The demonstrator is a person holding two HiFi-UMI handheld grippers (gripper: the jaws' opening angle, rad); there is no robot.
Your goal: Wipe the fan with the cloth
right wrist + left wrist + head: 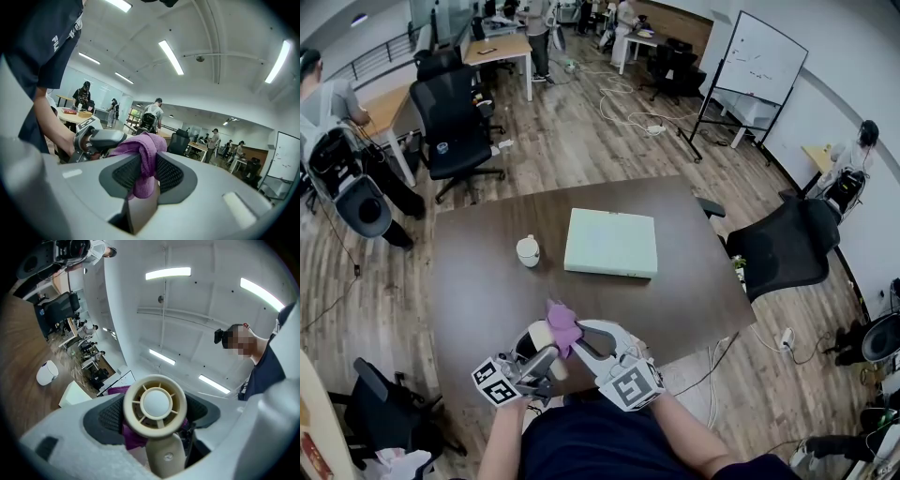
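A small cream hand-held fan (155,405) fills the left gripper view, its round grille facing the camera. My left gripper (154,420) is shut on it, its dark pads either side of the head. In the head view the fan (541,336) shows near the table's front edge, in my left gripper (546,353). A purple cloth (142,157) is bunched between the pads of my right gripper (142,174), which is shut on it. The cloth (562,323) lies against the fan, with my right gripper (581,339) just to its right. Purple cloth (133,436) shows behind the fan.
On the dark brown table (487,272) stand a white cup (528,250) and a flat pale green box (611,242). Black office chairs (787,246) stand around the table. People, desks and a whiteboard (759,60) fill the room beyond.
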